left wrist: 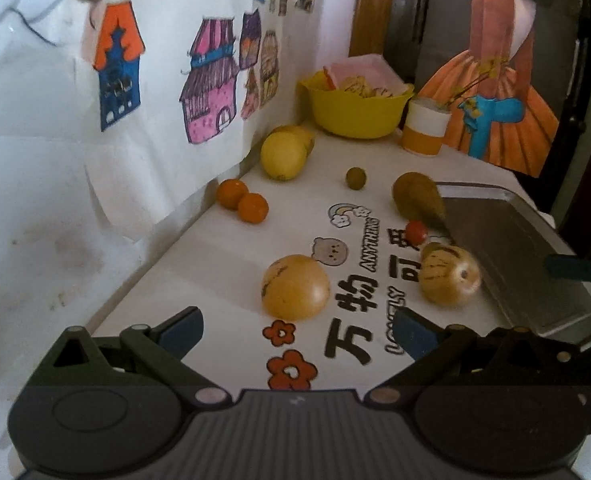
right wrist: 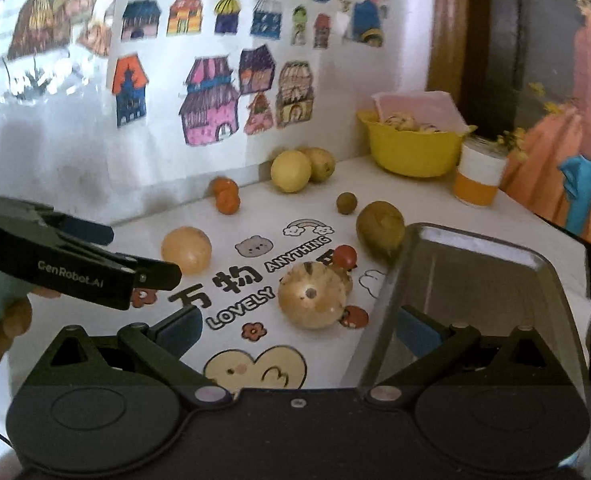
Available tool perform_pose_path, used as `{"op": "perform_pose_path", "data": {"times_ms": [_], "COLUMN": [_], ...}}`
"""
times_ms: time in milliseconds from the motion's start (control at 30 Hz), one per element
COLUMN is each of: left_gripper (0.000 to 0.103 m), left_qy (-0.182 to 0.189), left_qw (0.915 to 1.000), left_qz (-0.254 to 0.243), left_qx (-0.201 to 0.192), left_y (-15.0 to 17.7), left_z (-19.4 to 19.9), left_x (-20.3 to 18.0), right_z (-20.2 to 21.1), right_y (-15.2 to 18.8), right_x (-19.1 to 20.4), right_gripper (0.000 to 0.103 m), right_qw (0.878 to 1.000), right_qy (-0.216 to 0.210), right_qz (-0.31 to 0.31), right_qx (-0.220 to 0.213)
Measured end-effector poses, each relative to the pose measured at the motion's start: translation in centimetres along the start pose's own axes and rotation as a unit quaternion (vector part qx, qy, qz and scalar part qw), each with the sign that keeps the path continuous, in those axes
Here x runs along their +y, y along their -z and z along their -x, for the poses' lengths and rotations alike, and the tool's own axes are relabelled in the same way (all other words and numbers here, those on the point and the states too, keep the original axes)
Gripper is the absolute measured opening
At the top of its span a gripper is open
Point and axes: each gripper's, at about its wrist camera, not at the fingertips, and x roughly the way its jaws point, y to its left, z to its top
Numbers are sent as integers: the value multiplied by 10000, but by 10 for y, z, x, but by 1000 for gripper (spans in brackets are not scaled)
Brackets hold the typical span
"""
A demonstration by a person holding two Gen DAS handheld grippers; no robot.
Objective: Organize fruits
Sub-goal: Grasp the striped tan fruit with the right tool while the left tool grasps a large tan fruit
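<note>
Both grippers, left gripper and right gripper, have fingers released, grasping nothing. Striped fruit lies on the worktop, touching the metal tray at its 9 o'clock side.

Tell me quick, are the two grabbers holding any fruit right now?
Left gripper: open, holding nothing.
Right gripper: open, holding nothing.

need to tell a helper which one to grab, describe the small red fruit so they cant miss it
Start at the metal tray on the table's right side. Just off its left edge, between the brown pear-shaped fruit and the striped round fruit, sits the small red fruit, the only red one.
</note>
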Motion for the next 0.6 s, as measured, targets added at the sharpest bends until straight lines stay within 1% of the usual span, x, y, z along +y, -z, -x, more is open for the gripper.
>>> {"op": "perform_pose_path", "data": {"times_ms": [100, 200, 267, 400, 467, 600], "left_gripper": [102, 102, 101, 92, 88, 80], "left_qy": [18, -46, -72, -64, -42, -31], "left_qw": [9999, 9998, 9997, 9994, 9991, 9994], "left_qz": [94, 136, 152, 181, 243, 225], "left_qx": [94, 154, 190, 296, 335, 270], "left_y": [-4, -8, -10, -14, -15, -17], "left_z": [-13, -24, -30, -41, -45, -48], "left_x": [4, 5, 6, 7, 8, 8], "right_z": [-17, -31, -39, -54, -61, -67], "right_y": [-4, -7, -9, -13, -15, -15], "right_x": [1, 1, 2, 6, 6, 3], "right_gripper": [101, 96, 91, 83, 76, 68], "right_qw": [9998, 9997, 9995, 9992, 9990, 9987], "right_qy": [-17, -55, -66, 75, 187, 285], "right_qz": [200, 212, 213, 250, 212, 8], "right_qx": [65, 141, 205, 314, 359, 411]}}
